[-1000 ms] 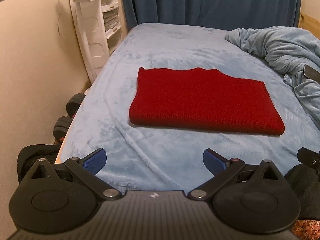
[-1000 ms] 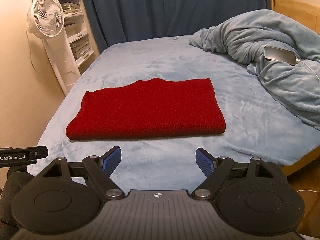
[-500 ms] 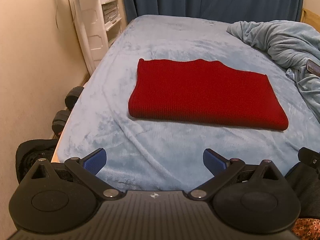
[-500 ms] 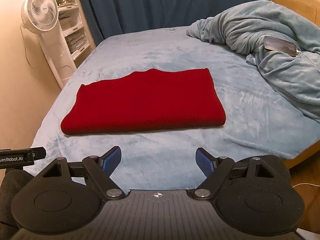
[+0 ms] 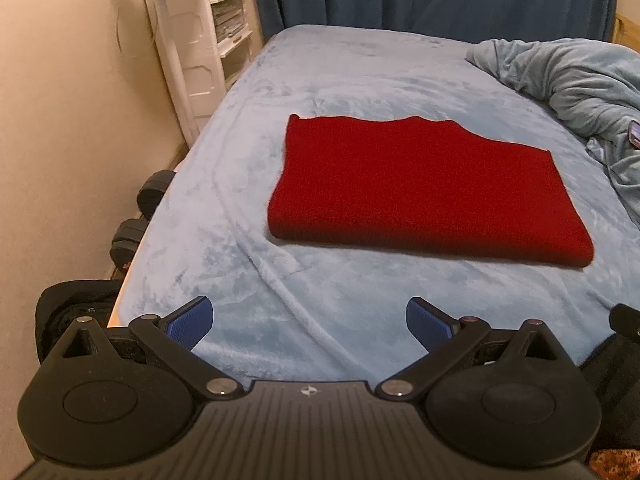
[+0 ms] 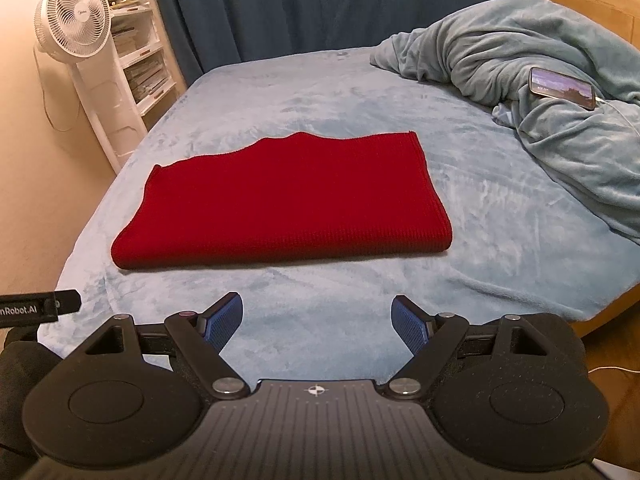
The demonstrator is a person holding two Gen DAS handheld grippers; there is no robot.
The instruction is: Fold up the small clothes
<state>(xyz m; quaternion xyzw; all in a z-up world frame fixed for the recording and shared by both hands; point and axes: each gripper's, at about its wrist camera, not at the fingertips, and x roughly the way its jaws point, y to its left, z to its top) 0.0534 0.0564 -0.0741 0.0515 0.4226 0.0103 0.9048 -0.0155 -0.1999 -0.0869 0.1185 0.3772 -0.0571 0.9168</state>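
A red knit garment [image 5: 424,188] lies folded into a flat, roughly rectangular slab at the centre of both views, its ribbed weave fine and even, the near fold rounded and thick, the far edge stepped and wavy. It rests on a pale blue plush bedspread [image 5: 248,264] — soft, mottled pile with long shallow creases running toward the lower frame. A rumpled grey-blue blanket [image 6: 532,64] heaps at the upper right, with a glossy phone [image 6: 561,88] lying on its folds. A white plastic fan [image 6: 73,20] stands at the upper left beside white shelves, dark blue curtains [image 6: 340,4] behind.

The left gripper [image 5: 310,320] and right gripper [image 6: 318,322] both sit at the lower edge of their views with blue textured pads spread wide, gripping nothing, well short of the garment.

Compared with a second ago, the garment sits slightly larger and lower in the left view, while the fan head has slid mostly past the top edge — both grippers have edged forward, jaws unchanged.
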